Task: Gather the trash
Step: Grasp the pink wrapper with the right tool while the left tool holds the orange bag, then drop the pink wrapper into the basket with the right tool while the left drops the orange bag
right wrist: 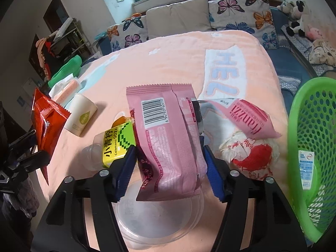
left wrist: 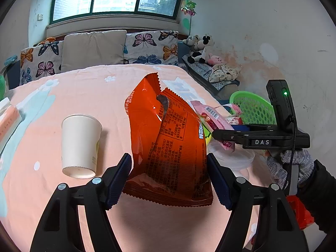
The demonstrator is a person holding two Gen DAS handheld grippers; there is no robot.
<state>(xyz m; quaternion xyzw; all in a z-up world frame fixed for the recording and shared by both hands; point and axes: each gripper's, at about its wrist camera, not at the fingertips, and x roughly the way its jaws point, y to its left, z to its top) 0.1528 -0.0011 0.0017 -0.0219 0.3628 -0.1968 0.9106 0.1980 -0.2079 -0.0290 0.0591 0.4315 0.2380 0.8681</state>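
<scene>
An opened orange snack bag (left wrist: 168, 138) stands upright between the blue pads of my left gripper (left wrist: 168, 161), which is shut on its lower part. In the right wrist view the same orange bag (right wrist: 48, 121) shows at the far left. My right gripper (right wrist: 169, 153) is shut on a pink barcoded wrapper (right wrist: 163, 126), held just above a clear plastic lid (right wrist: 157, 220). On the peach blanket (right wrist: 172, 63) lie a tipped white paper cup (left wrist: 80, 145), a yellow-labelled bottle (right wrist: 117, 147), a second pink wrapper (right wrist: 250, 117) and a crumpled white and red wrapper (right wrist: 252, 153).
A green perforated basket (right wrist: 310, 147) stands off the right edge of the table with a small packet inside. A tissue pack (right wrist: 67, 90) lies at the left edge. Butterfly cushions (left wrist: 151, 46) and soft toys (left wrist: 201, 48) line the sofa behind. A gloved hand (left wrist: 294, 163) holds the right gripper.
</scene>
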